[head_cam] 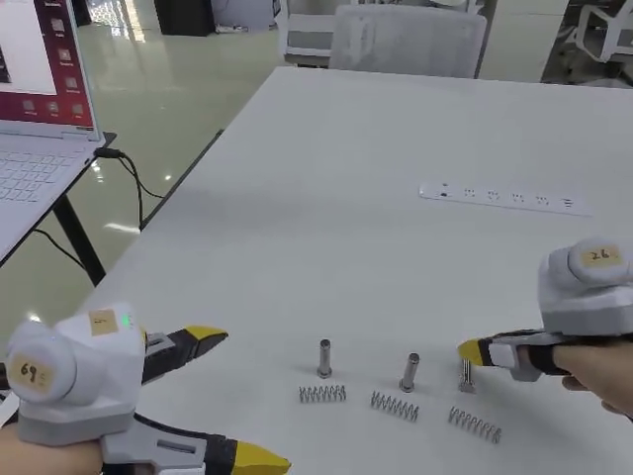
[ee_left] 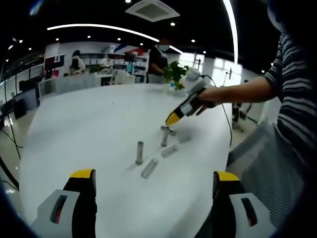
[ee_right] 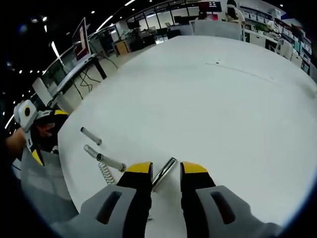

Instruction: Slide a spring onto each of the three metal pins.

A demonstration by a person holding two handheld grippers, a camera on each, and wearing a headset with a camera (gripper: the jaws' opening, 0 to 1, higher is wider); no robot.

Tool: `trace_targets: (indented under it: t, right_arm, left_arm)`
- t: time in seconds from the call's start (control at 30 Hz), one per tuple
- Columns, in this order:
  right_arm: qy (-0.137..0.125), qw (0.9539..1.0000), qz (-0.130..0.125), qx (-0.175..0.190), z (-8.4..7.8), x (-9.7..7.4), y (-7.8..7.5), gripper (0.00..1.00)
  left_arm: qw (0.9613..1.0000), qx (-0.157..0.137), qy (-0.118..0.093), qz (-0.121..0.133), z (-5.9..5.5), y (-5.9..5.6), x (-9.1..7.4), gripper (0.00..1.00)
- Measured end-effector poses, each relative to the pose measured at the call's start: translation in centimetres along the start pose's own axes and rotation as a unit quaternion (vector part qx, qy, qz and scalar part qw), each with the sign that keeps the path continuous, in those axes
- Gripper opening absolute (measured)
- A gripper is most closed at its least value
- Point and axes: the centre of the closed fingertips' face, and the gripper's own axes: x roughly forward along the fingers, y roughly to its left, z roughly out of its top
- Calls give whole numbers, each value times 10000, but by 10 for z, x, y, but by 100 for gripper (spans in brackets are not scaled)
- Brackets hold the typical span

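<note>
A: Three pins [head_cam: 324, 358] stand in a row, a spring [head_cam: 322, 394] lying just in front of each; none is threaded yet. Where's the risk?

B: The right gripper [ee_right: 166, 171]. Its jaws are narrowly parted, either side of the rightmost pin [head_cam: 467, 376], gripping nothing as far as I can see. A skewed close could tip that pin onto its neighbour.

A: And the left?

B: The left gripper [head_cam: 232, 398] sits low by the near table [head_cam: 376, 198] edge, jaws wide apart, empty, pointing toward the row.

Head cam high, fwd/down; 2 gripper cams low, opposed, pins [head_cam: 409, 371] shared.
</note>
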Motion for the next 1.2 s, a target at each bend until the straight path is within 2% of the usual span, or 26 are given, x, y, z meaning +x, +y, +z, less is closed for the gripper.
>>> trace_targets:
  t: [0.2,0.4,0.57,0.7,0.8,1.2]
  right_arm:
    - [199,9998,-44,62,-5,7,0,17]
    - [330,9993,-164,117,-11,8,-3,15]
    - [347,9991,-195,138,-10,10,-3,13]
    - [490,9984,-281,86,-14,13,-3,10]
    - [496,9982,-344,44,-15,16,-7,10]
    - [520,9978,-420,0,-17,15,-7,5]
  left_arm:
    - [10000,49,1,10,3,5,0,95]
    - [9998,183,124,-20,2,11,6,95]
    - [9998,174,99,-41,8,12,12,95]
    - [9997,216,119,-69,9,11,14,95]
    - [9997,198,89,-66,11,10,14,95]
    - [9998,129,135,-84,2,10,13,95]
